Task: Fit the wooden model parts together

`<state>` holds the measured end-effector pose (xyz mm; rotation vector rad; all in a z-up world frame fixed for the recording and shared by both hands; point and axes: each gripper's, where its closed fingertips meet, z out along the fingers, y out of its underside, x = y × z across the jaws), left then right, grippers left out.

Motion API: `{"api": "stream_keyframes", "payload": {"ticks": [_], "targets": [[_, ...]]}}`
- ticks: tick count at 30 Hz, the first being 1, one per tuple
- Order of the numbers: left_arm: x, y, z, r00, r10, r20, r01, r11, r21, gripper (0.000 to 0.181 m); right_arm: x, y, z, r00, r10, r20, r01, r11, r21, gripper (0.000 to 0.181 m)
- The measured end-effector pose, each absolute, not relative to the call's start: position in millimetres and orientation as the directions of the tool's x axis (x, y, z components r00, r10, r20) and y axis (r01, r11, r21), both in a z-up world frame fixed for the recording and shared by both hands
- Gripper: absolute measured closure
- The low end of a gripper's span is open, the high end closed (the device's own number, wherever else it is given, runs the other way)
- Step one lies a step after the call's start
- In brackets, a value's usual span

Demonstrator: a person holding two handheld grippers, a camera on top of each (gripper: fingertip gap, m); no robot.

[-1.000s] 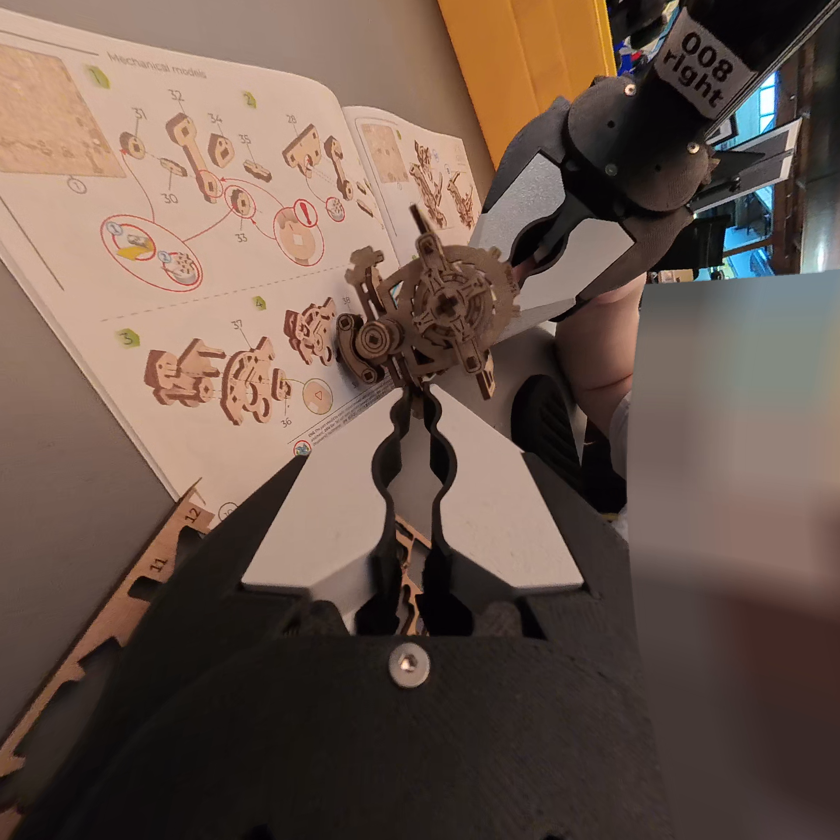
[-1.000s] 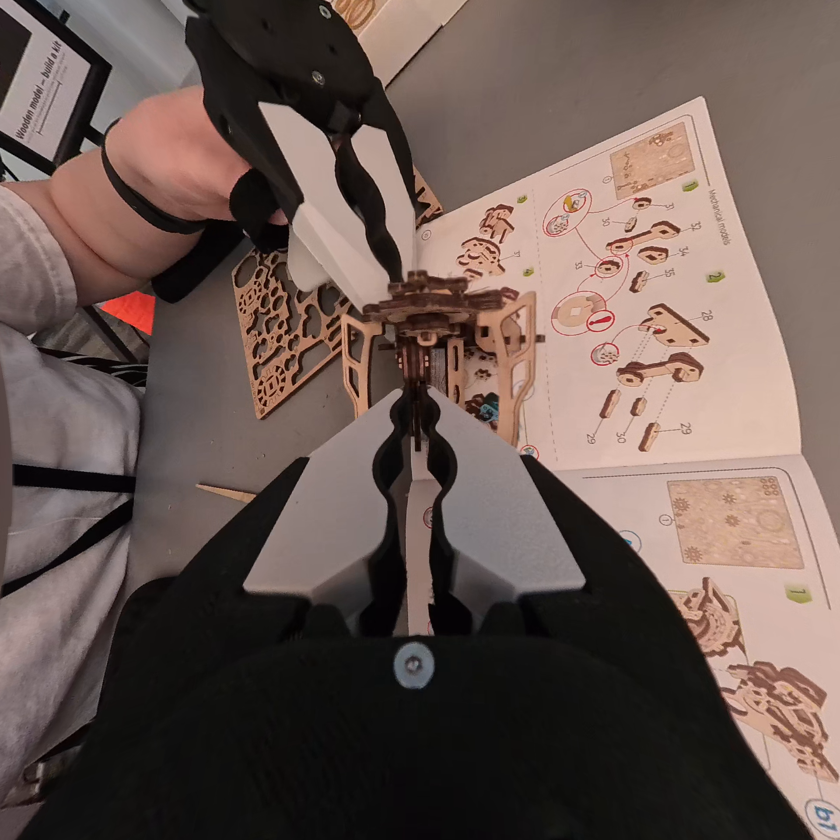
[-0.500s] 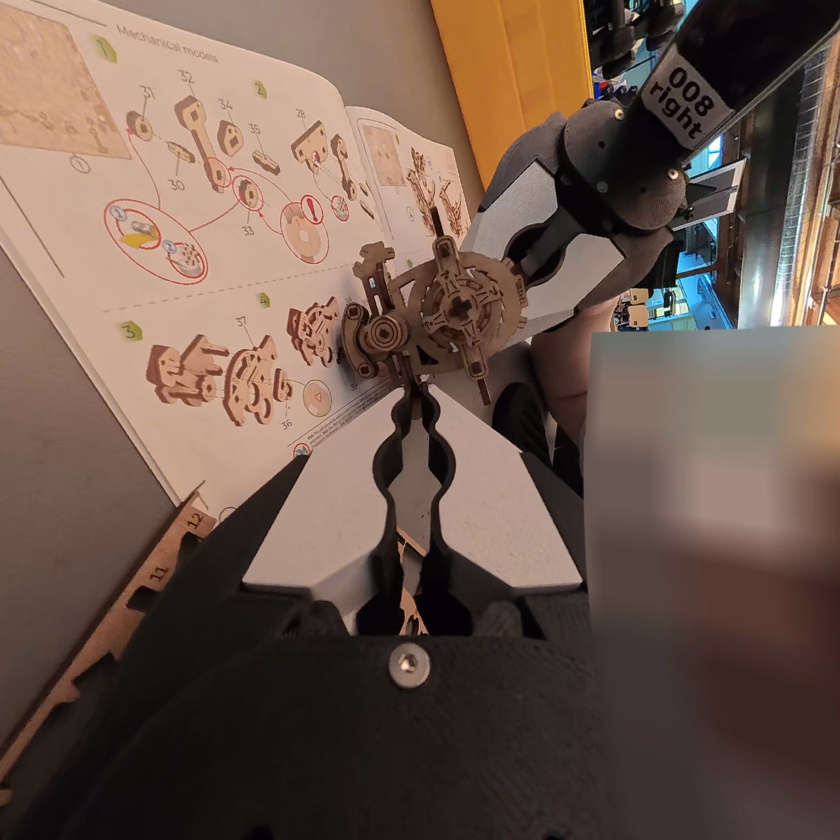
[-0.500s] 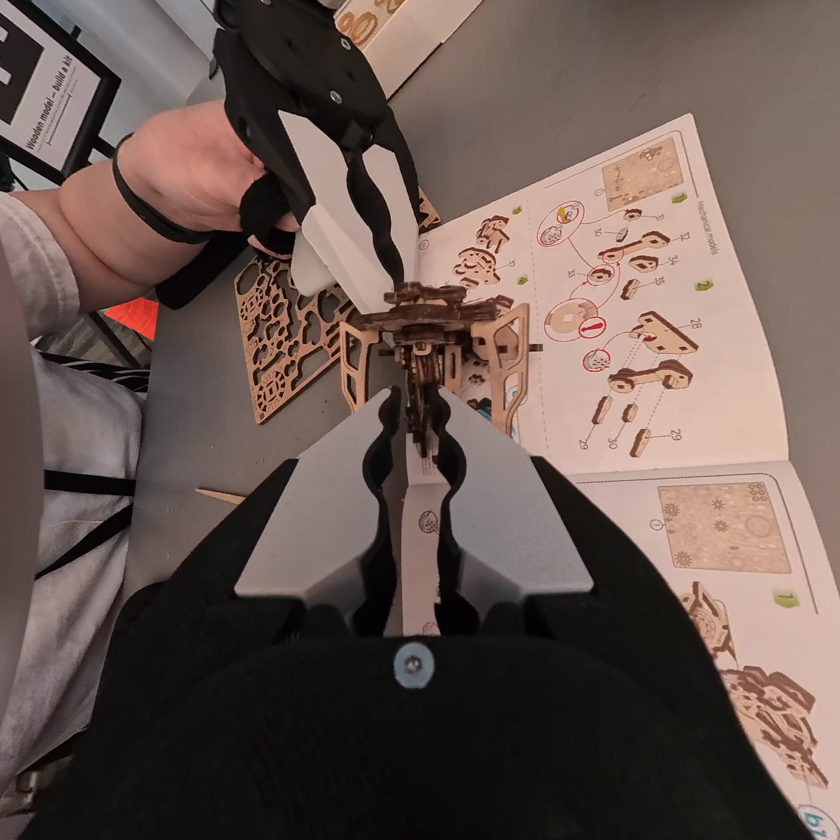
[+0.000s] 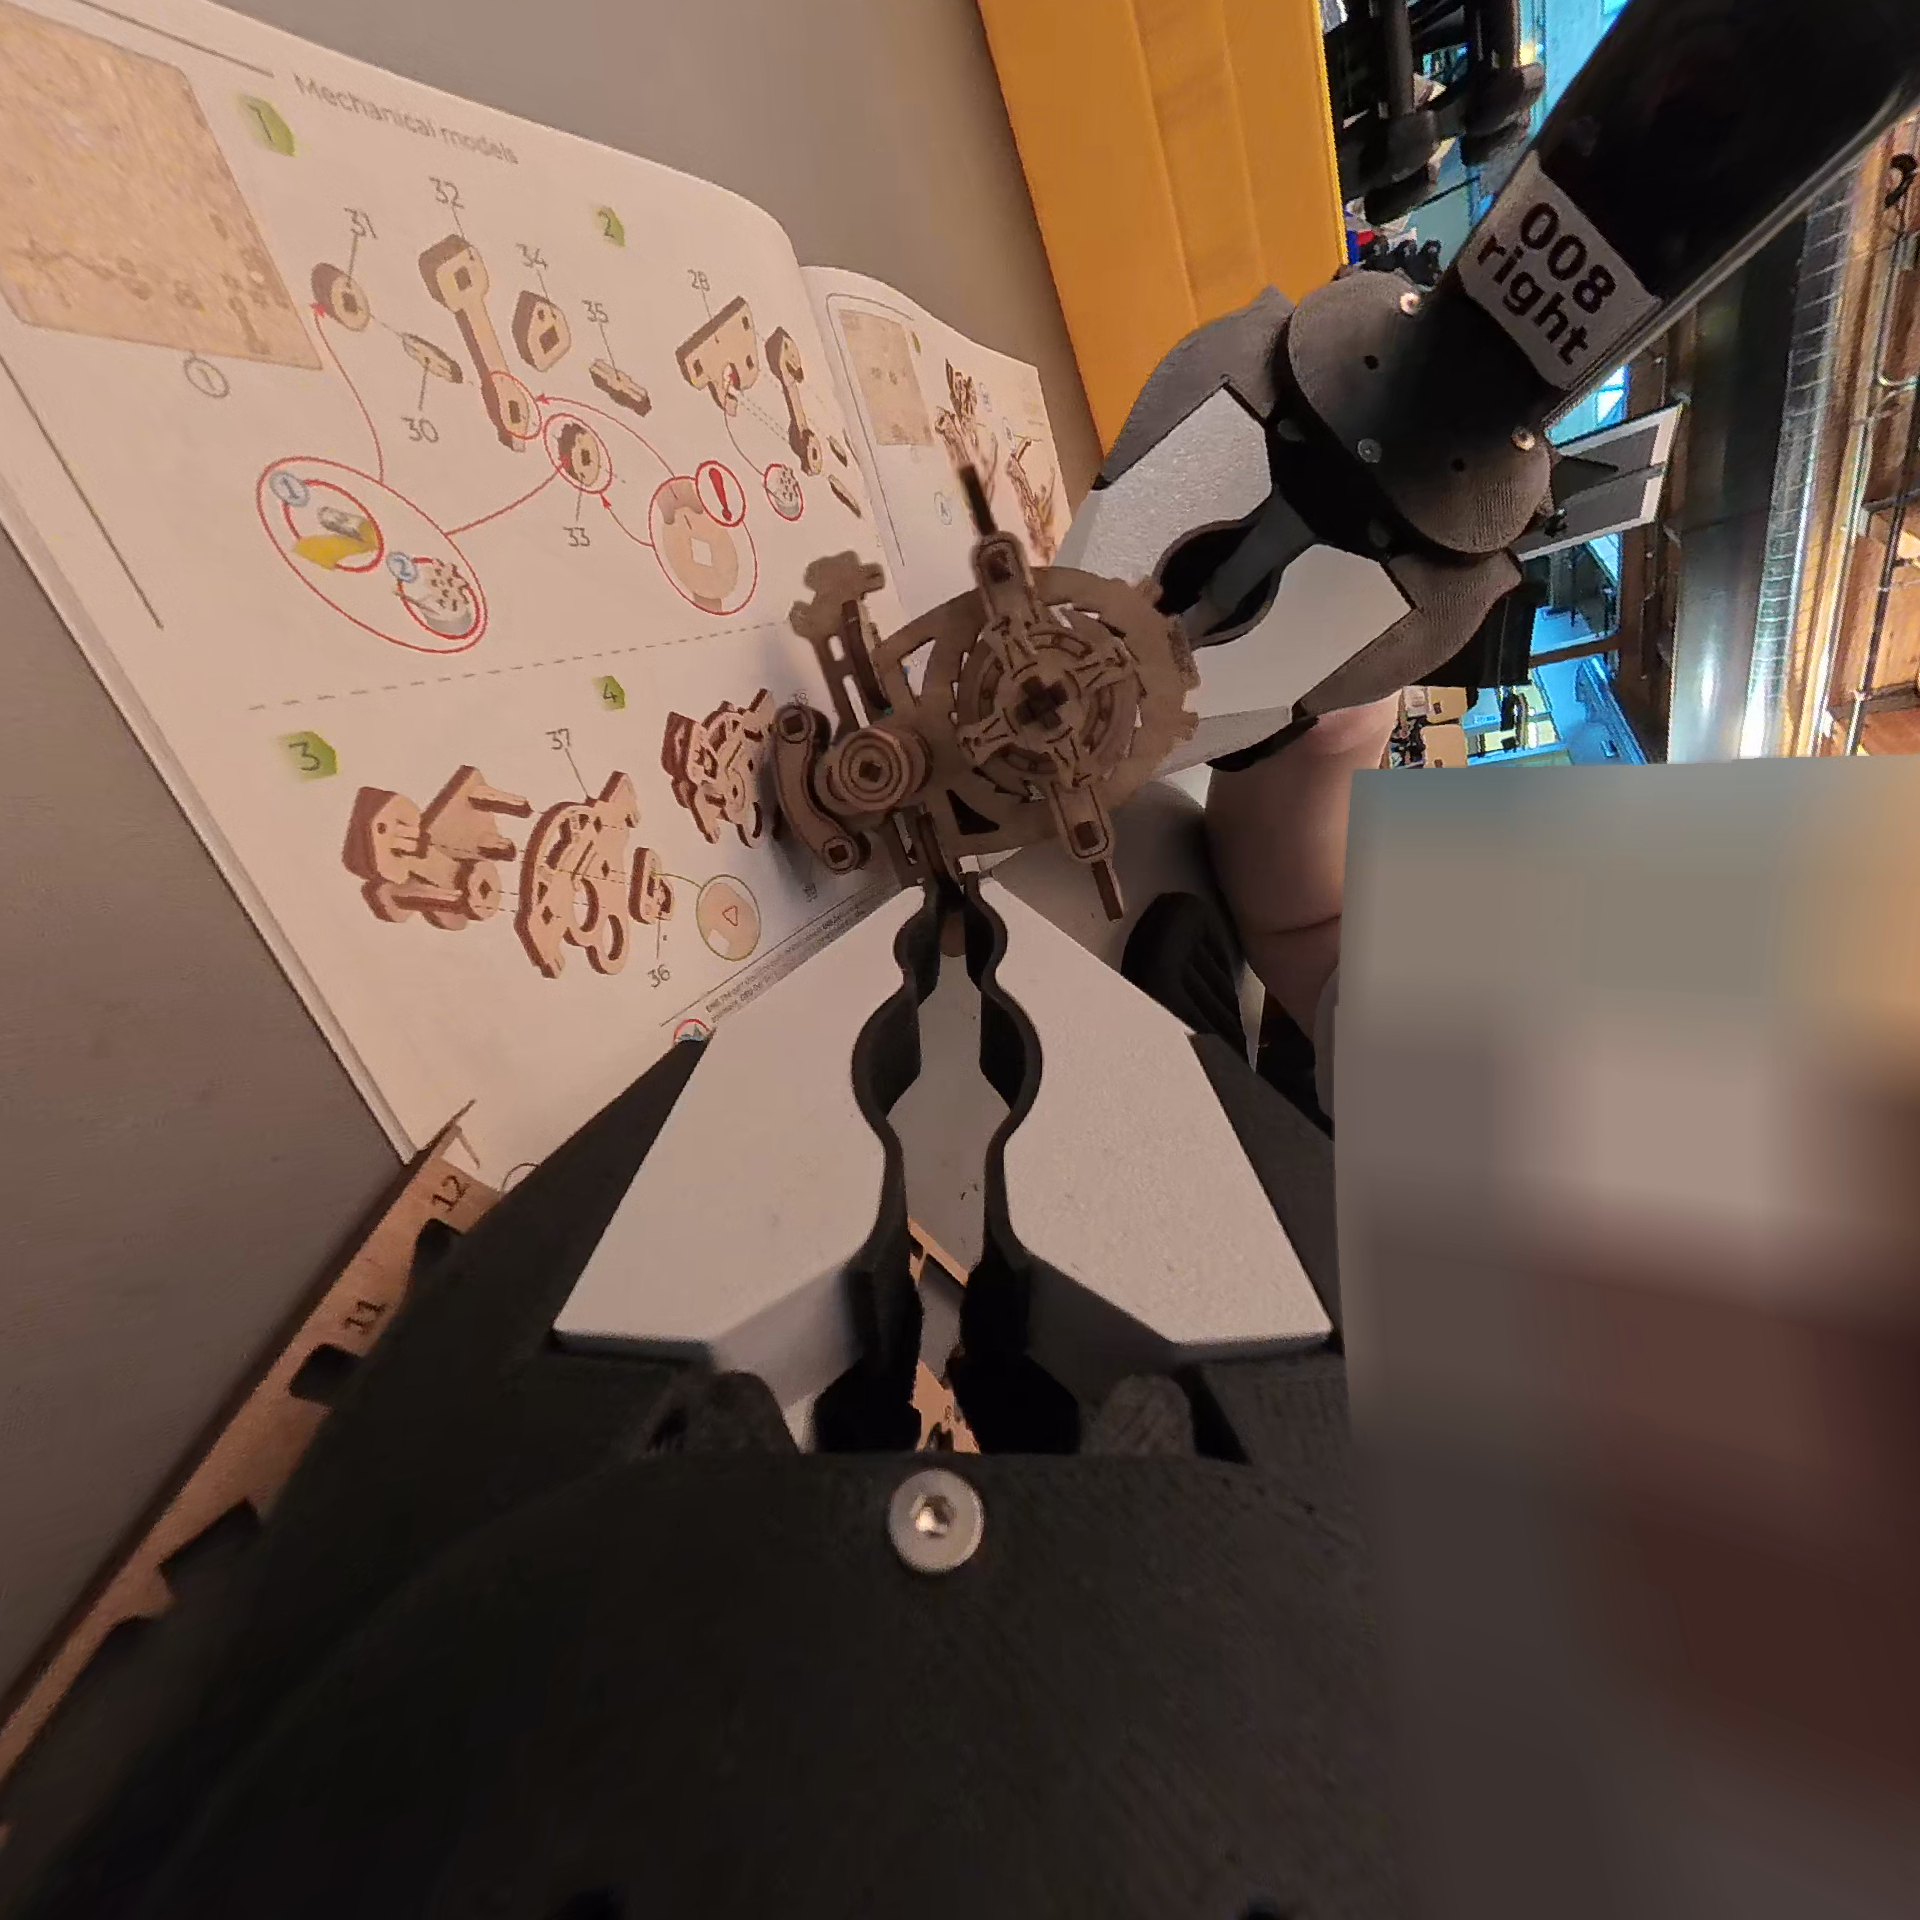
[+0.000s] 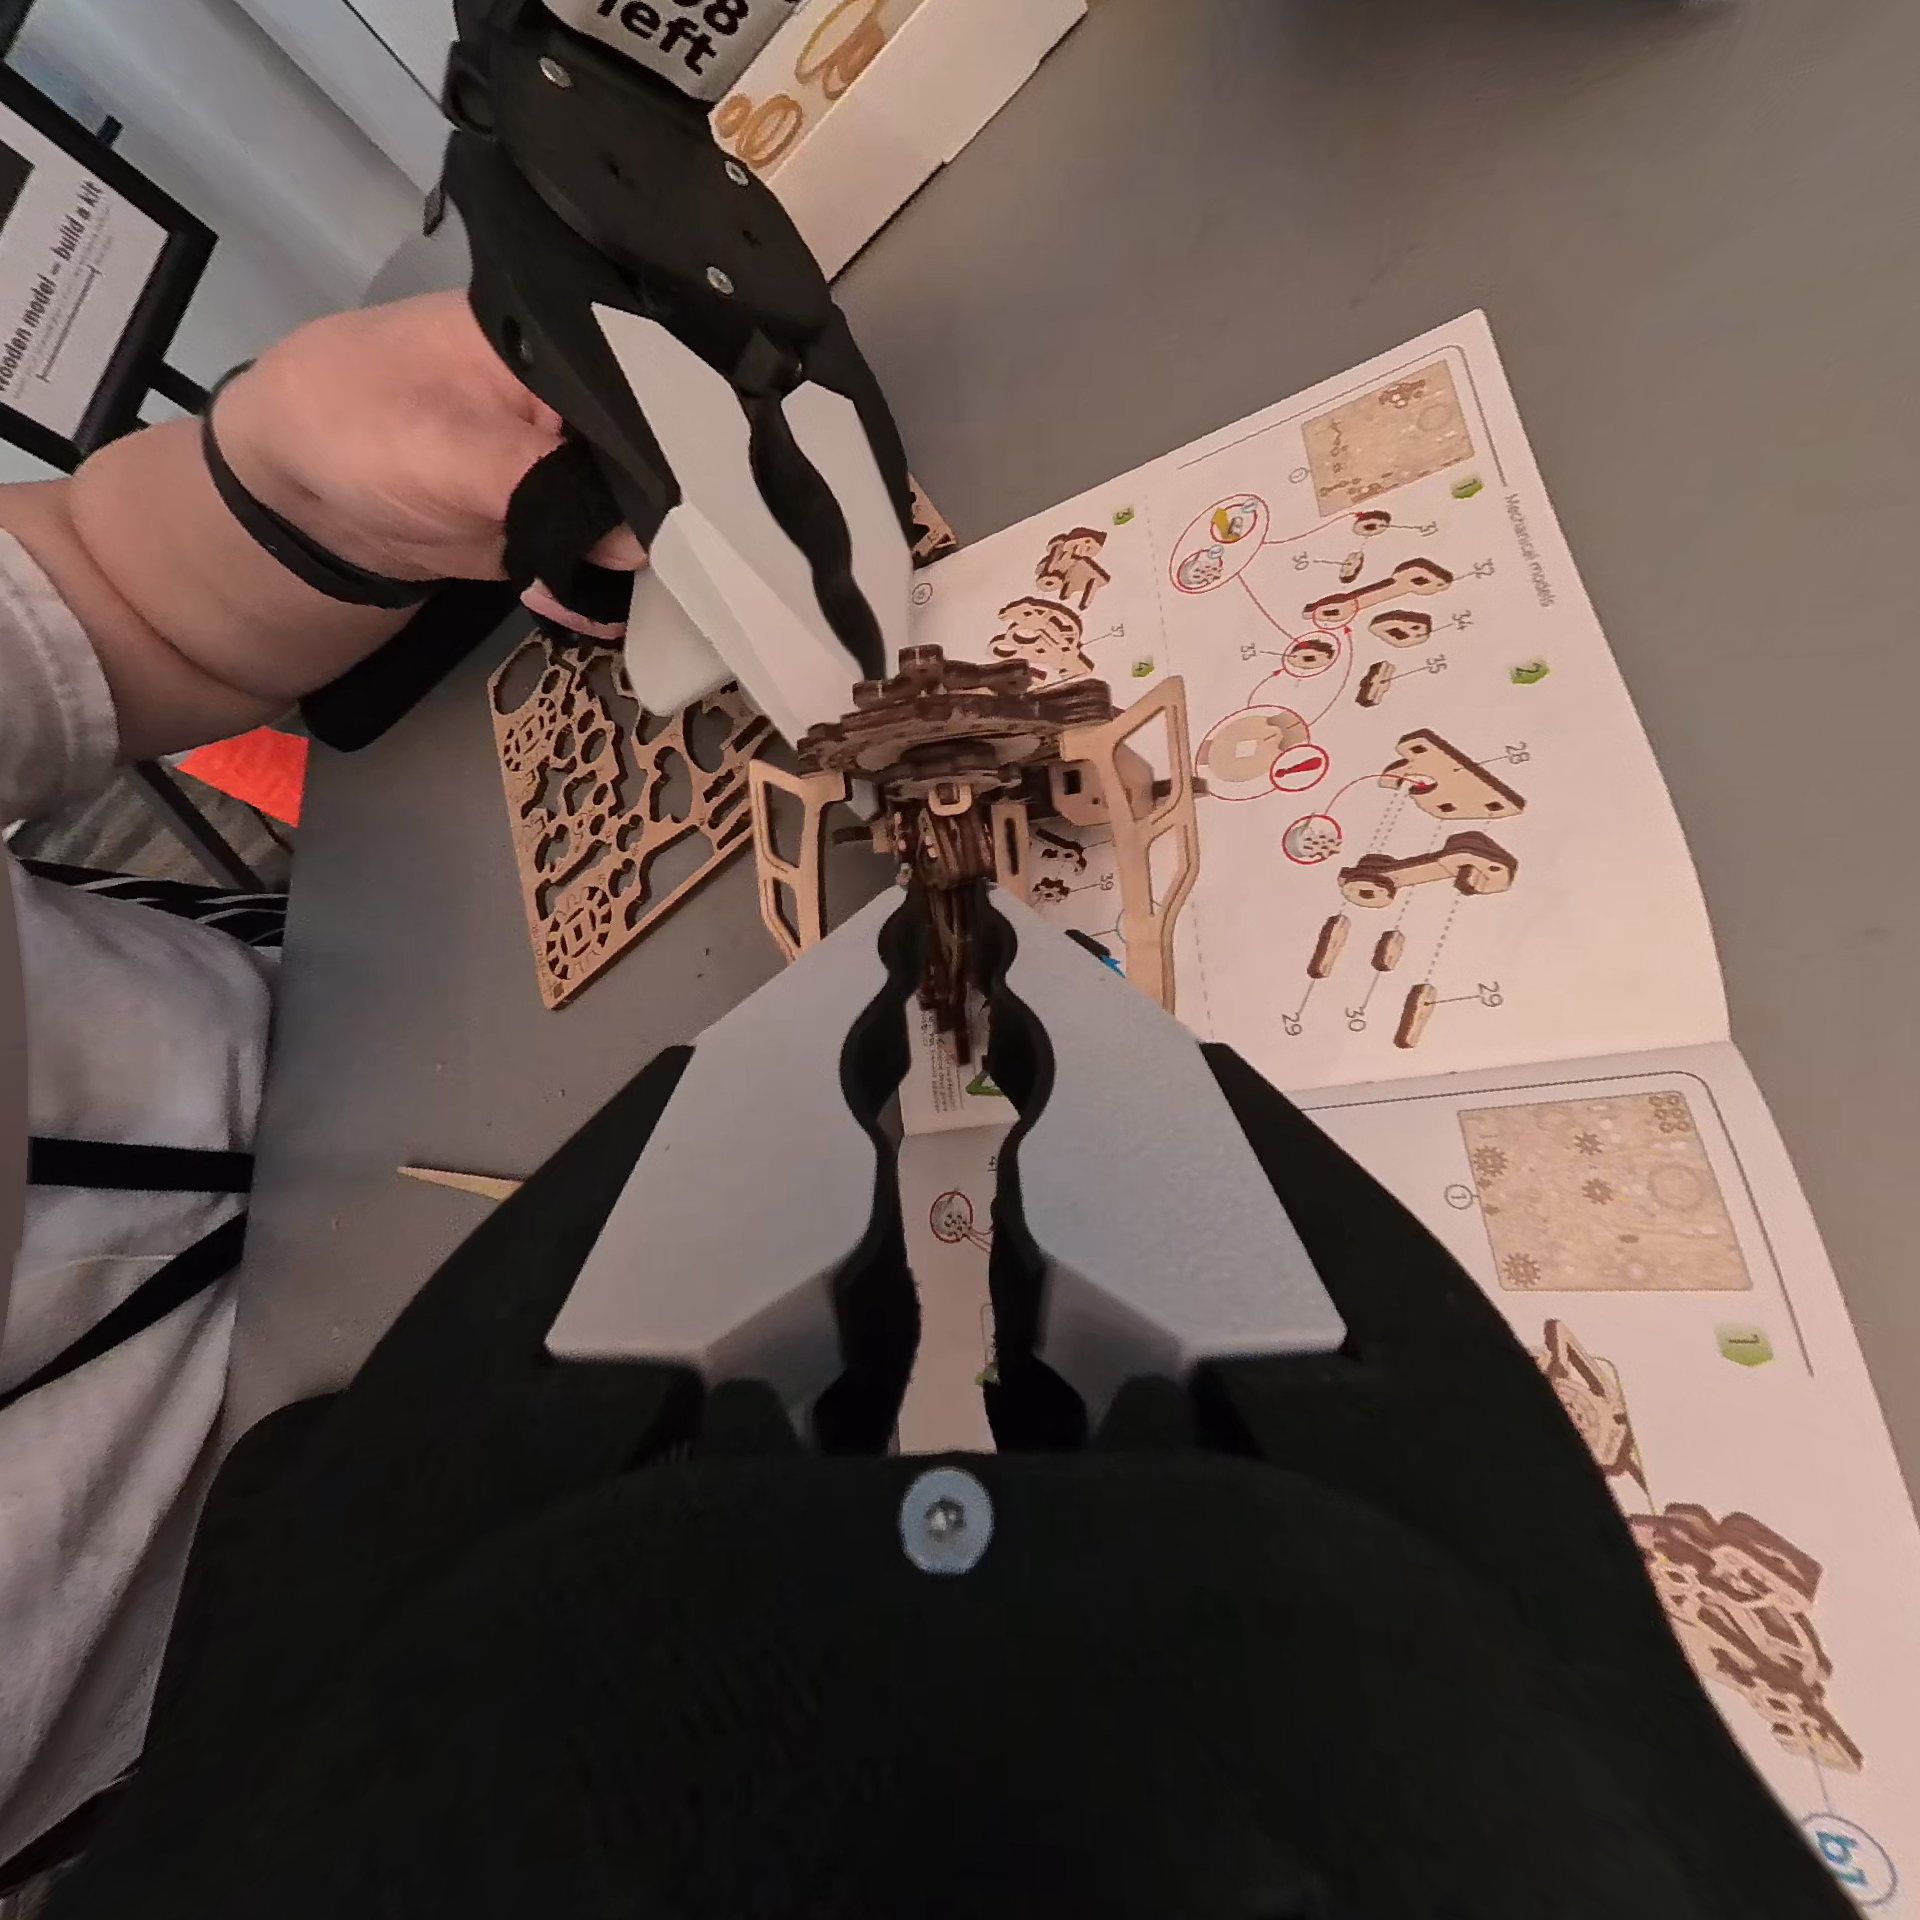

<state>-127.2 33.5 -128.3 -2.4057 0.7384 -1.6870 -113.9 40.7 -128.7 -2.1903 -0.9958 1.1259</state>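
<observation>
- my left gripper (image 5: 943,902) has its jaws closed to a thin slit; the tips pinch a lower edge of the wooden model (image 5: 987,717), which is held in the air above the instruction booklet (image 5: 436,582).
- in the right wrist view the left gripper (image 6: 868,665) comes in from the upper left and its tips meet the rim of the model's dark gear disc (image 6: 935,717).
- my right gripper (image 6: 948,940) is nearly closed; a dark wooden part of the model sits between the pads. i cannot tell how firmly it is clamped.
- in the left wrist view the right gripper (image 5: 1179,634) reaches in from the upper right, tips at the toothed edge of the gear.
- the wooden model (image 6: 966,790) has two pale side frames, one on each side of the gear stack.
- the instruction booklet (image 6: 1455,727) lies open on the grey table (image 6: 1351,208).
- a punched-out wooden sheet (image 6: 613,800) lies flat on the table, left of the booklet, below the person's hand (image 6: 395,457).
- a white box (image 6: 894,114) rests at the far table edge.
- a thin wooden stick (image 6: 457,1181) lies on the table near the right gripper's left finger.
</observation>
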Motion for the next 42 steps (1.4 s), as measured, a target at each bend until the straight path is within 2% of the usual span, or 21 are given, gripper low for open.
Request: {"api": "stream_keyframes", "payload": {"ticks": [11,24,32,42], "targets": [[-127.0,35.8,-126.0,0.238,-0.394,0.888,-0.286,-0.902,-0.324,0.179,-113.1,41.0,-125.1,0.443,0.826,-0.349,0.449,-0.542,-0.71,0.179],[-126.0,36.8,-127.8,0.234,-0.357,0.904,-0.262,-0.919,-0.295,0.179,-112.2,40.3,-127.1,0.472,0.837,-0.276,0.499,-0.512,-0.699,0.178],[-125.5,38.3,-129.7,0.246,-0.33,0.911,-0.241,-0.932,-0.272,0.18,-111.5,41.0,-127.4,0.49,0.865,-0.105,0.591,-0.419,-0.69,0.179],[-127.3,43.0,-128.9,0.246,-0.298,0.922,-0.196,-0.947,-0.254,0.18,-113.1,45.2,-127.2,0.524,0.851,-0.037,0.592,-0.395,-0.702,0.179]]}}
